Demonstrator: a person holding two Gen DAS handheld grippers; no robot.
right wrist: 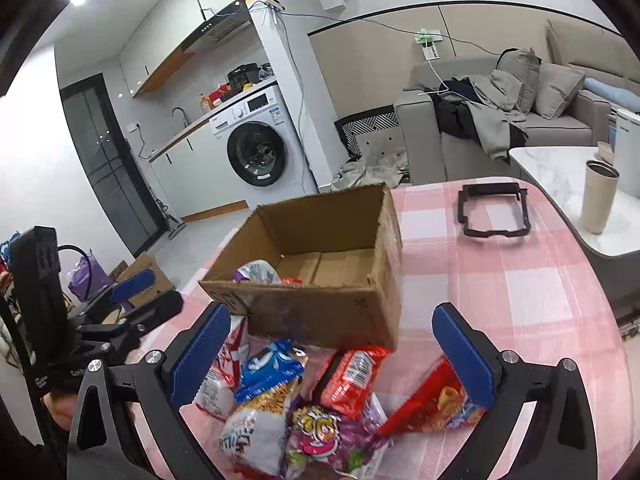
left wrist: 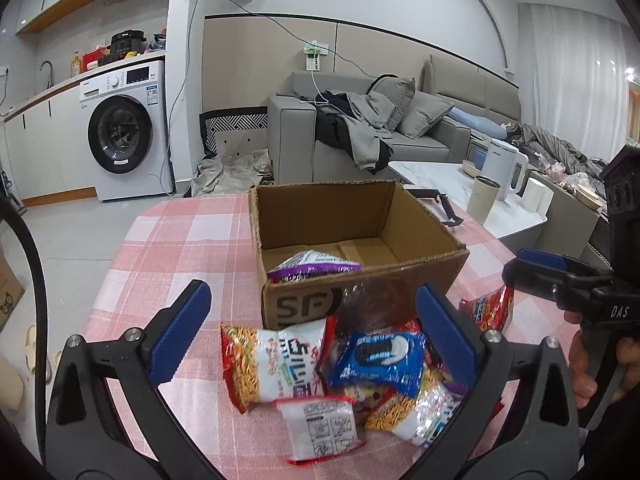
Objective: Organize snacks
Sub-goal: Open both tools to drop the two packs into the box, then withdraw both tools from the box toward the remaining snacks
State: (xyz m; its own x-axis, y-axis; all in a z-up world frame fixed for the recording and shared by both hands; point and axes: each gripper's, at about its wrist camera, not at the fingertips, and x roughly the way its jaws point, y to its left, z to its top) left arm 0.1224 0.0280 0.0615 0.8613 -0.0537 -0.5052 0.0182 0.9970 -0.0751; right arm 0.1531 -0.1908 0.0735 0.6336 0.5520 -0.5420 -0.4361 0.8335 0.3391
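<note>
Pink checked cloth (left wrist: pixel 168 248) covers the table, and on it an open cardboard box (left wrist: pixel 360 216) stands just behind a loose heap of snack packets. A purple-and-white packet (left wrist: pixel 314 266) lies in the box's near corner. Against the box's front wall lean a noodle packet (left wrist: pixel 276 360) and a blue cookie packet (left wrist: pixel 380 356), with a white packet (left wrist: pixel 320 428) lying nearest the left camera. A red packet (left wrist: pixel 488 312) lies to the right of the heap.

The left gripper (left wrist: pixel 312 332) hangs over the heap with its fingers spread wide, holding nothing. The right gripper (right wrist: pixel 340 356) also stands wide open and empty above the packets; below it lie a red wrapped bar (right wrist: pixel 352 380), a purple candy bag (right wrist: pixel 332 440) and a red chip bag (right wrist: pixel 432 408).

A black plastic frame (right wrist: pixel 496 212) rests on the cloth beyond the box. A beige tumbler (right wrist: pixel 598 196) and a white kettle (left wrist: pixel 504 168) stand on the marble side table (right wrist: pixel 560 168). A washing machine (left wrist: pixel 124 128) and a grey sofa (left wrist: pixel 420 136) sit behind.
</note>
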